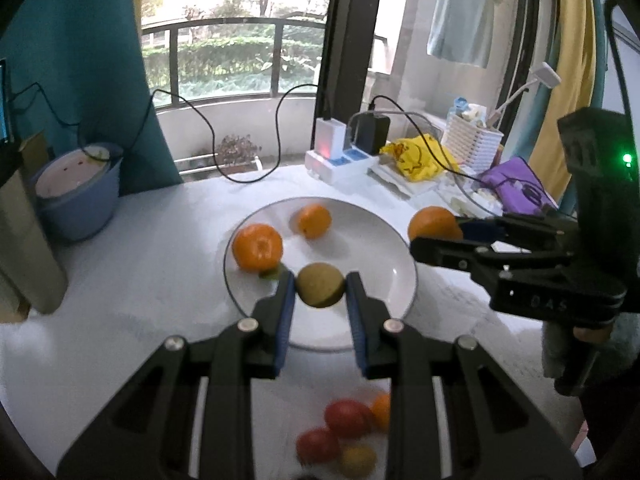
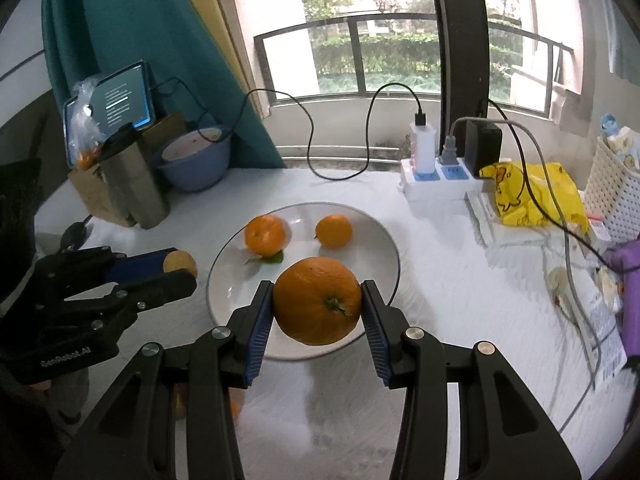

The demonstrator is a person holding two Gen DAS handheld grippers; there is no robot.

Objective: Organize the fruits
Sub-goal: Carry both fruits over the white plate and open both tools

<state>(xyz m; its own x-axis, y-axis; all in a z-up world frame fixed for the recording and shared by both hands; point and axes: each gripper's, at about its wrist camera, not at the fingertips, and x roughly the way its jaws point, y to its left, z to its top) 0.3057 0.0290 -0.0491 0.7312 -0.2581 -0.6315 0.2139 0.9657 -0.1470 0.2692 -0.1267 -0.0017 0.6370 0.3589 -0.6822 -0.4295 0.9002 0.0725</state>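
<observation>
A white plate [image 1: 372, 240] sits mid-table and holds two tangerines [image 1: 257, 246] [image 1: 314, 221], one with a green leaf. It also shows in the right wrist view [image 2: 376, 240] with the tangerines [image 2: 266, 235] [image 2: 334, 231]. My left gripper [image 1: 320, 285] is shut on a yellow-green kiwi-like fruit [image 1: 320, 285] above the plate's near part; it appears in the right wrist view [image 2: 181, 263] too. My right gripper [image 2: 318, 300] is shut on a large orange [image 2: 318, 300] above the plate's near edge, seen in the left wrist view [image 1: 434, 224].
Loose fruits, red [image 1: 346, 418] and yellow [image 1: 358, 458], lie on the table below my left gripper. A blue bowl [image 1: 80, 196], a steel cup [image 2: 134, 180], a tablet [image 2: 112, 100], a power strip with cables [image 2: 440, 176], a yellow bag [image 2: 532, 196] and a white basket [image 2: 612, 188] ring the table.
</observation>
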